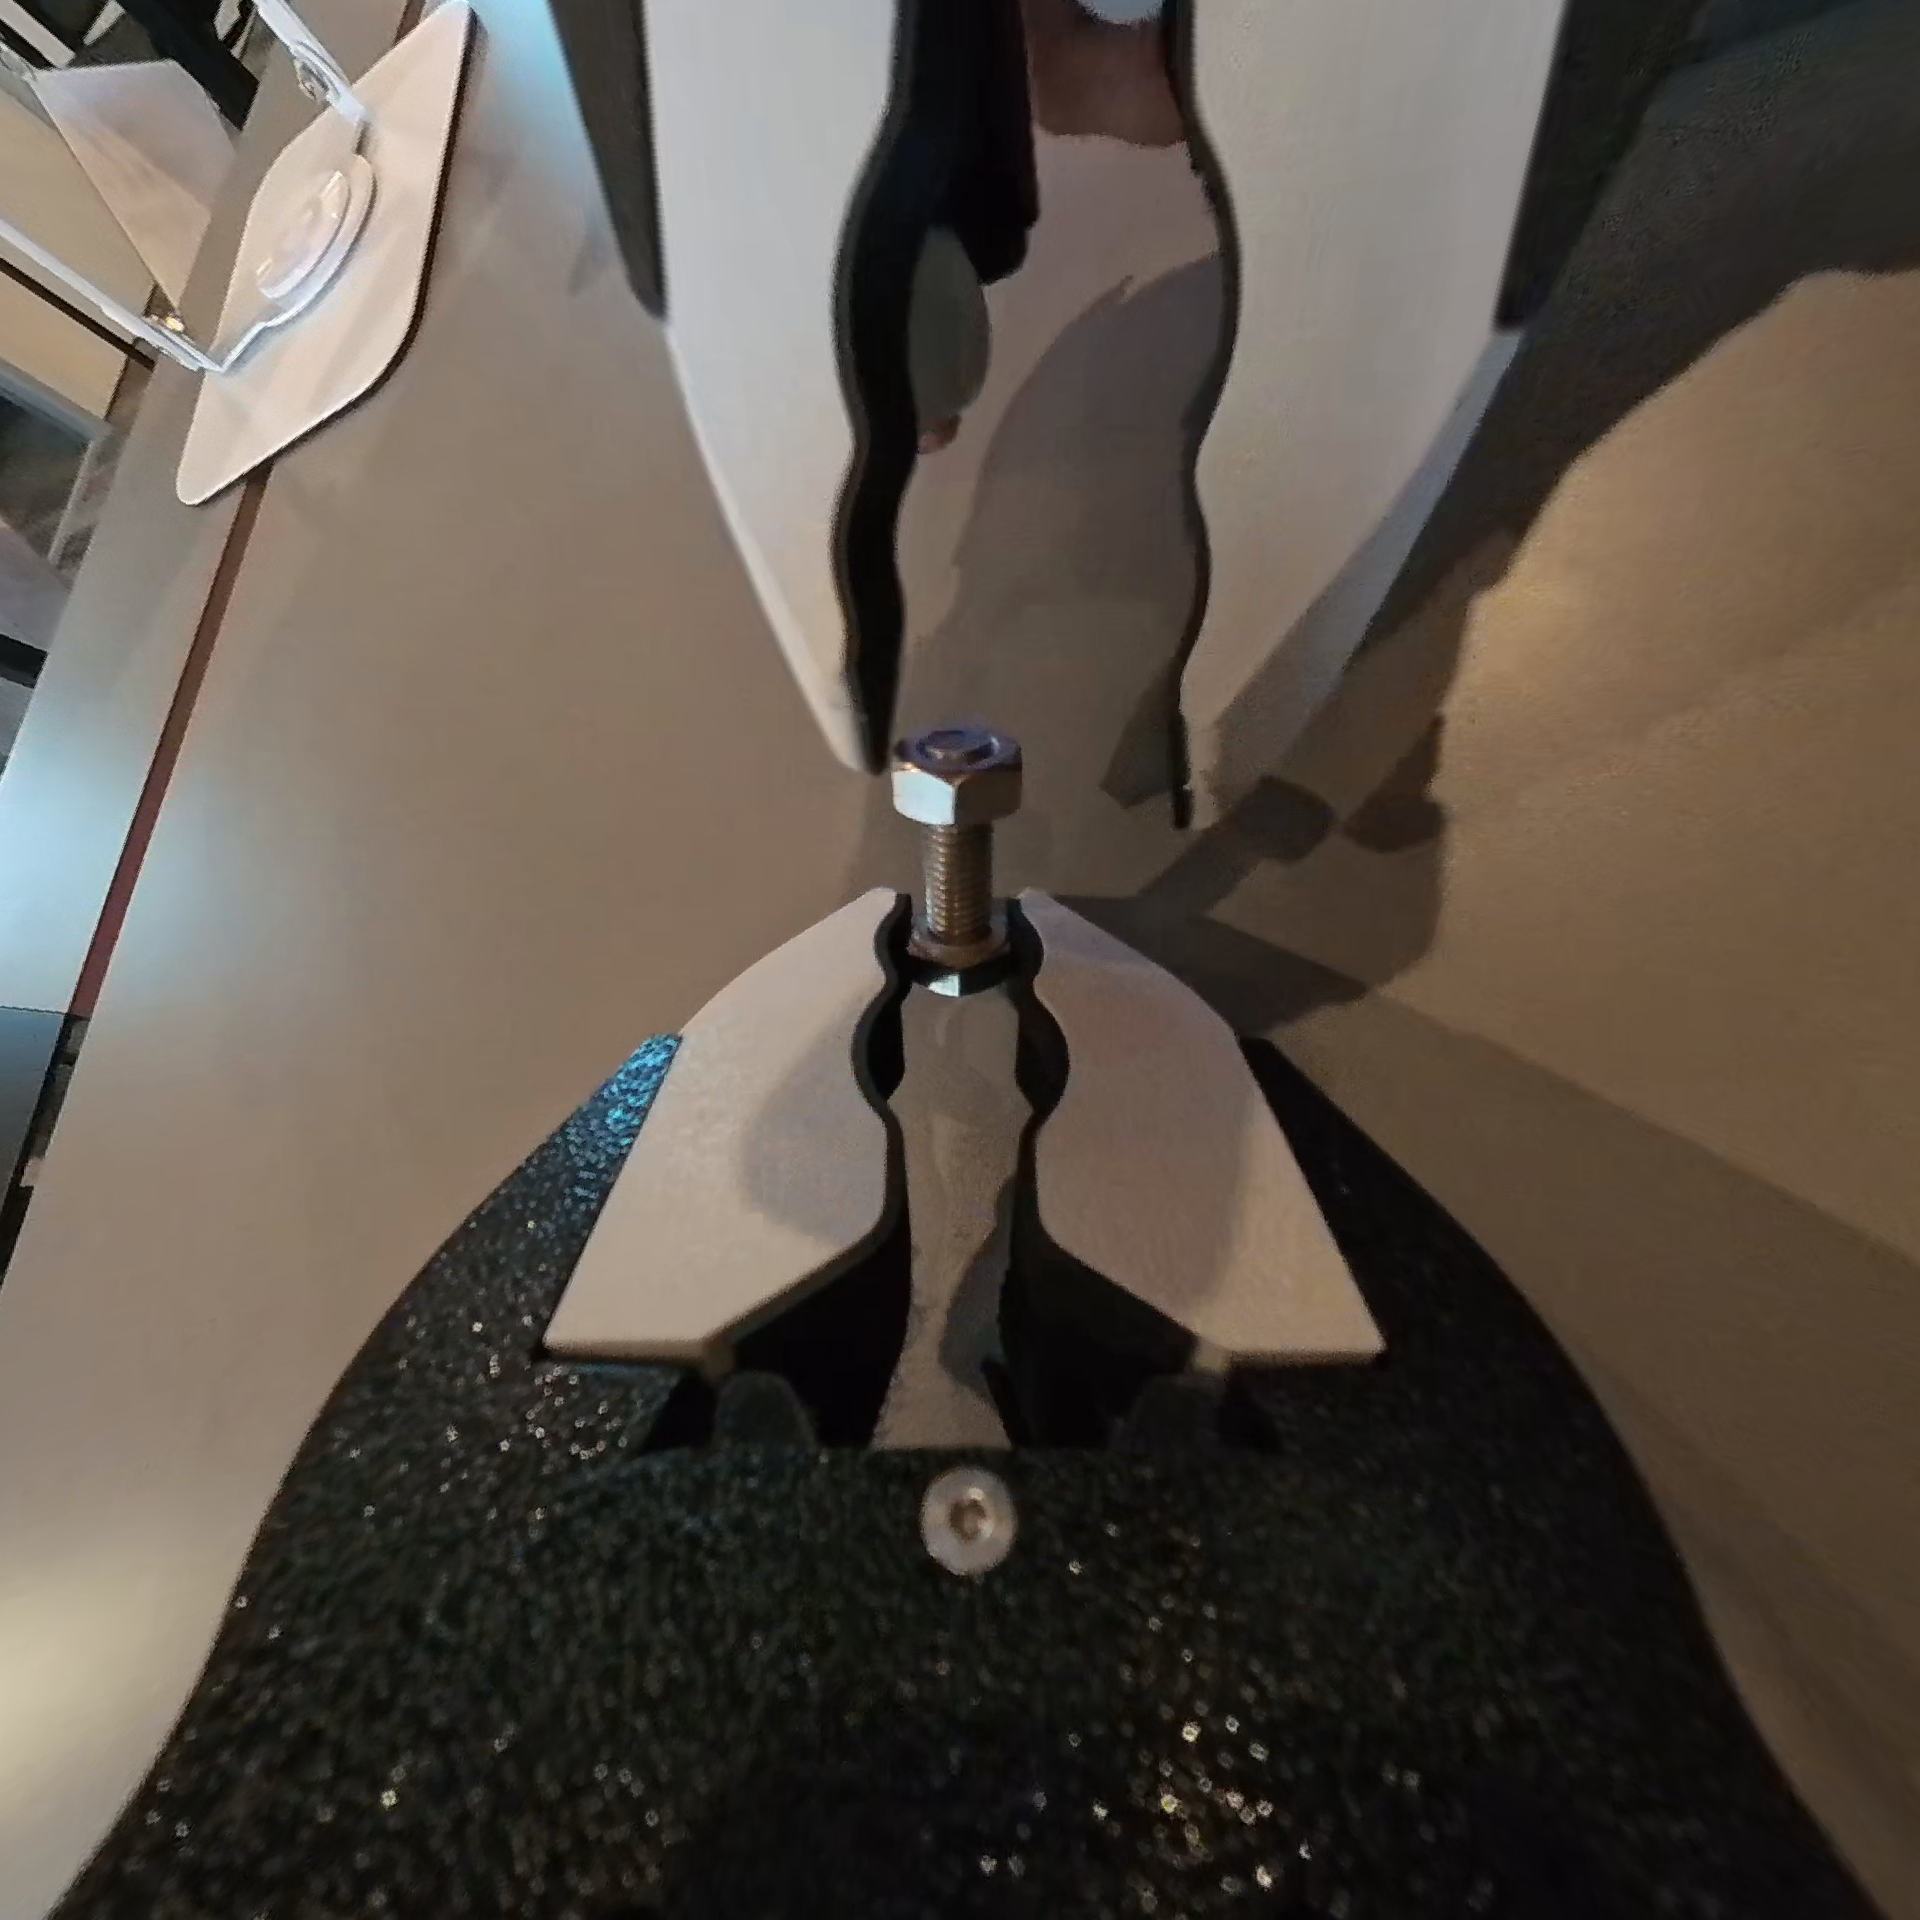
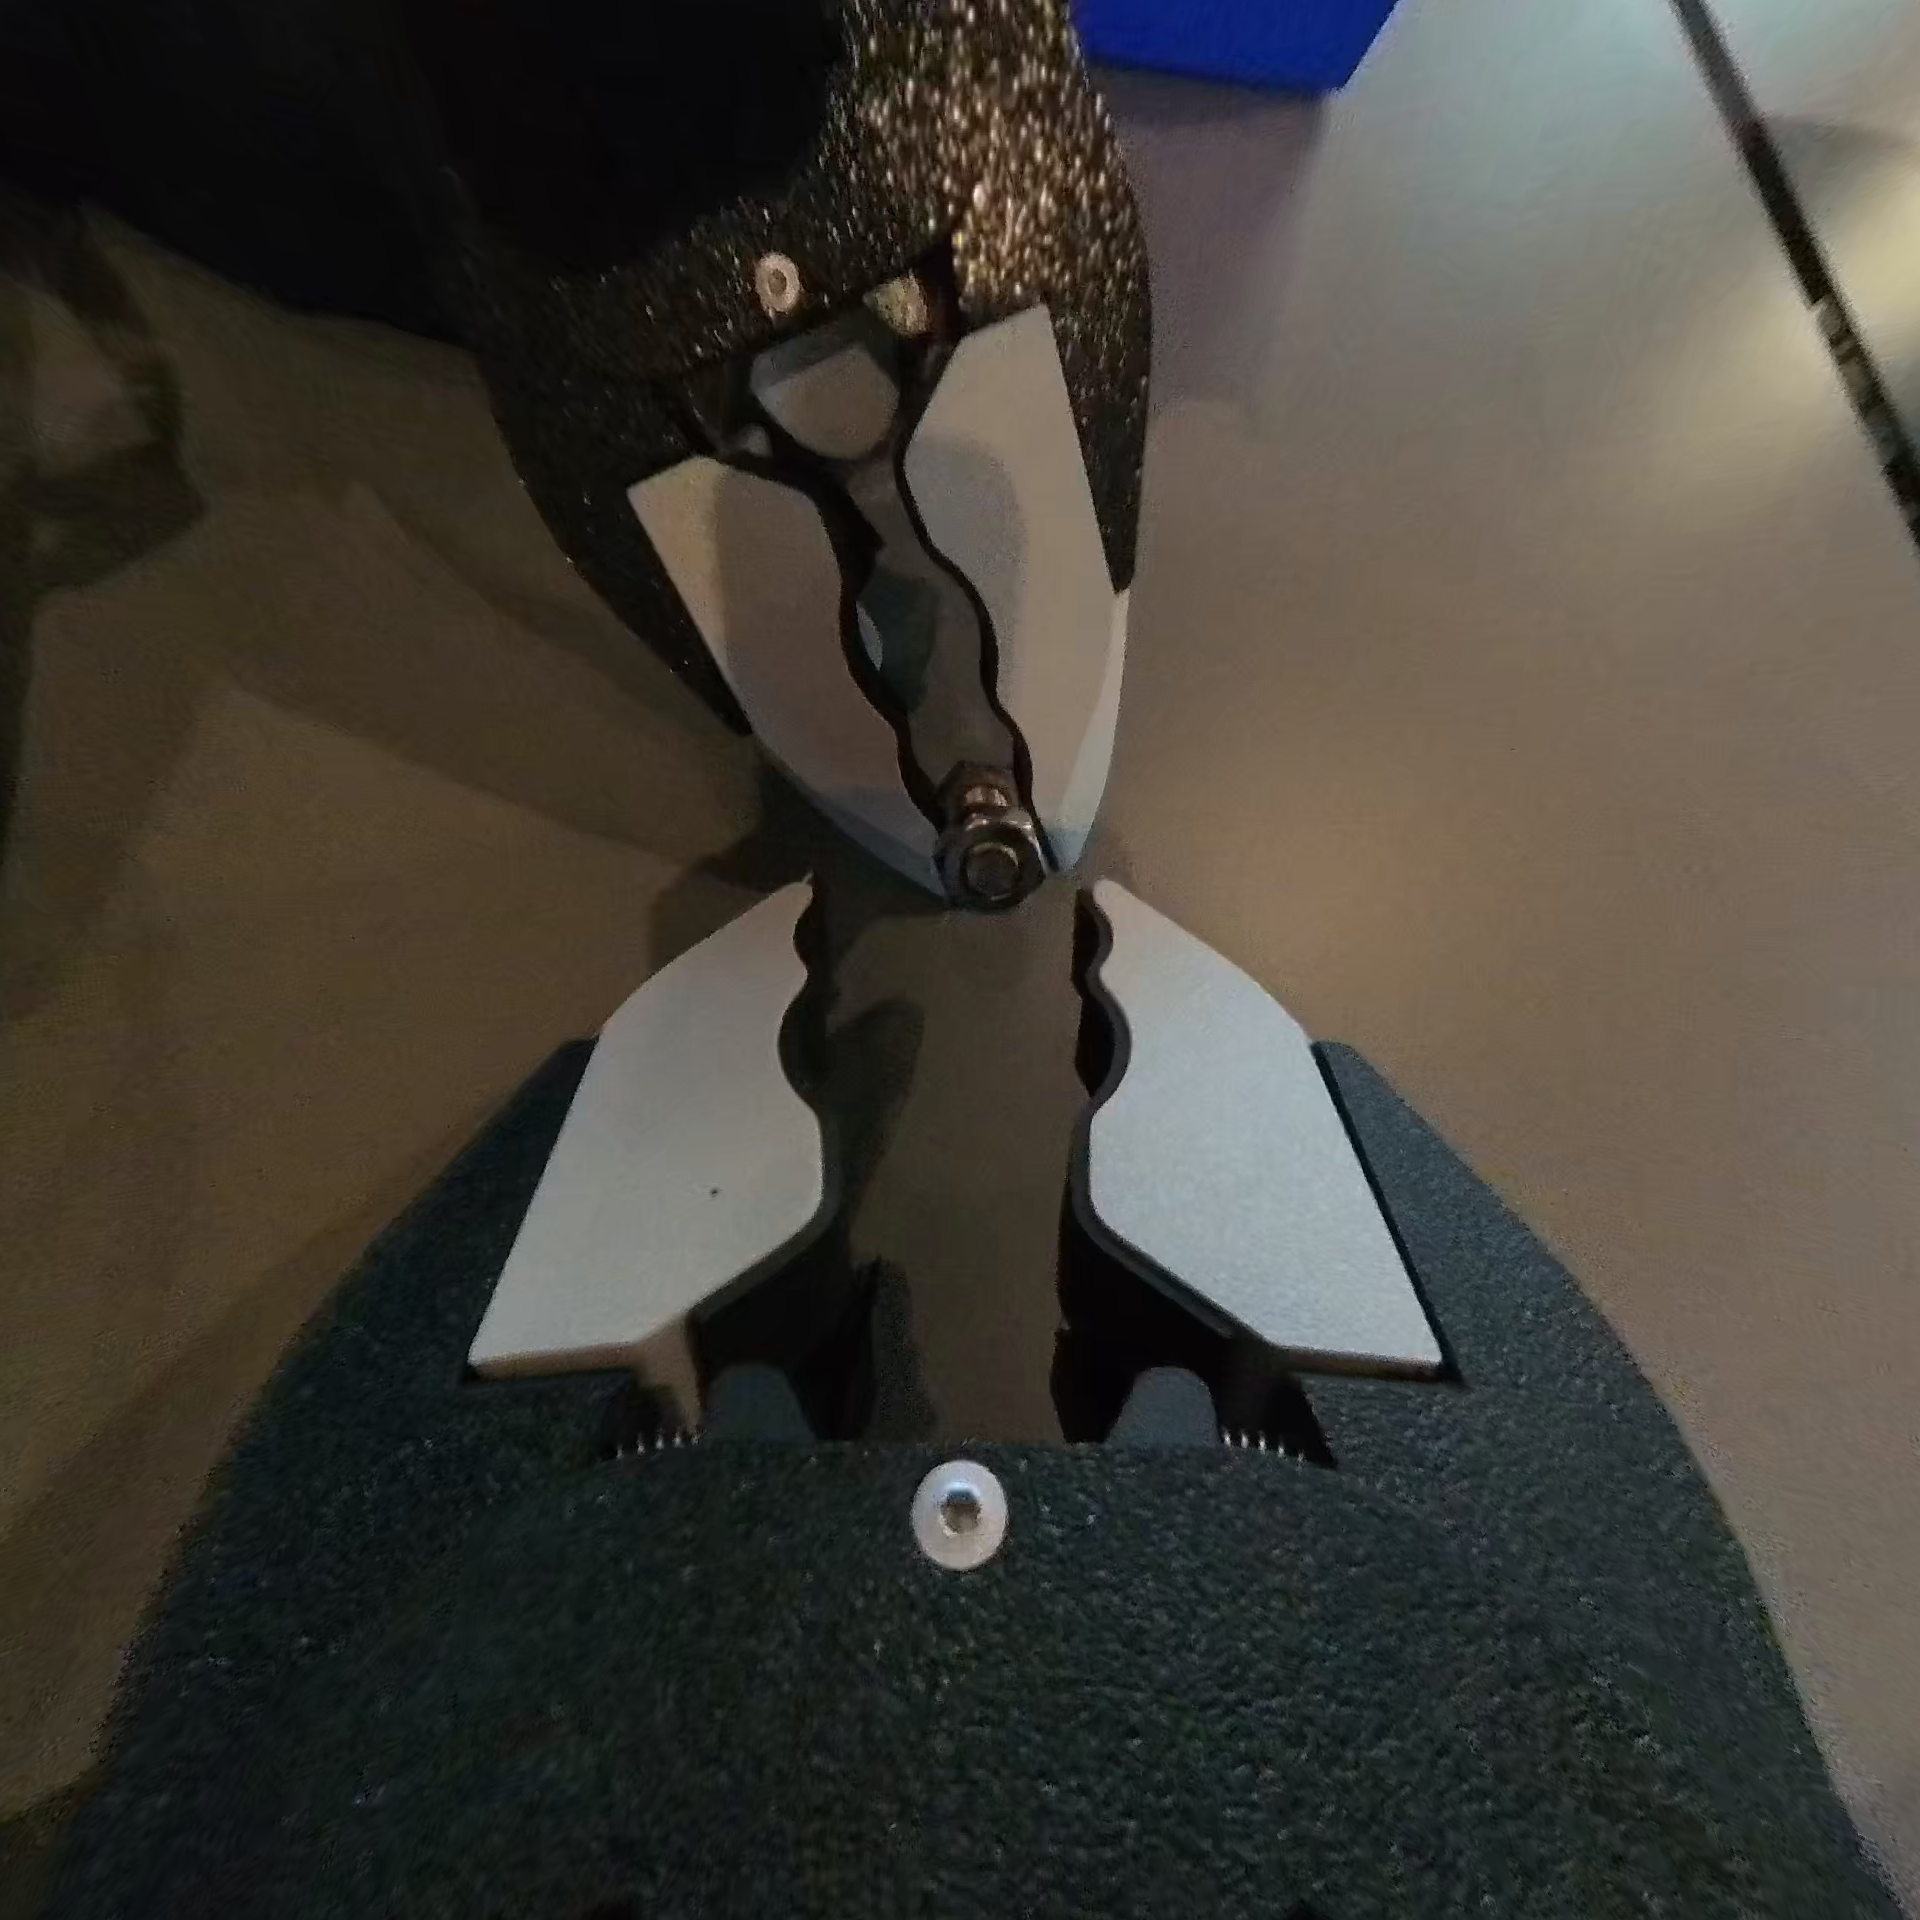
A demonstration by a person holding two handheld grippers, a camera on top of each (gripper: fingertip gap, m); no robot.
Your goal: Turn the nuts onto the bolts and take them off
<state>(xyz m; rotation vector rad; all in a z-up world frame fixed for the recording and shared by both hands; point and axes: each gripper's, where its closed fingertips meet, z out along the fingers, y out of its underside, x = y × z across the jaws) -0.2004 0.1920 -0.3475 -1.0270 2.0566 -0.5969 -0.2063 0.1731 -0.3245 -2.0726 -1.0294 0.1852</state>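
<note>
My left gripper (image 1: pixel 954 914) is shut on the head end of a steel bolt (image 1: pixel 951 868). The threaded shaft points forward, away from the camera. A hex nut (image 1: pixel 956 784) sits at the far end of the thread. My right gripper (image 1: pixel 1023 774) faces it from the far side, with its white fingers (image 1: pixel 769 416) wide apart. In the right wrist view the right gripper (image 2: pixel 945 899) is open and empty. The nut (image 2: pixel 987 868) sits just beyond its fingertips, in line with the gap. The left gripper (image 2: pixel 992 821) holds the bolt there above the table.
Both grippers hover over a beige table (image 1: pixel 416 935). A clear plastic stand on a white mat (image 1: pixel 301 239) lies at the far left by the table edge. A blue object (image 2: pixel 1226 42) sits at the far end. A dark seam (image 2: pixel 1787 208) runs along the right. The grippers are tip to tip, or close to it. My left tips are roughly 25 cm from the blue object (image 2: pixel 1226 42).
</note>
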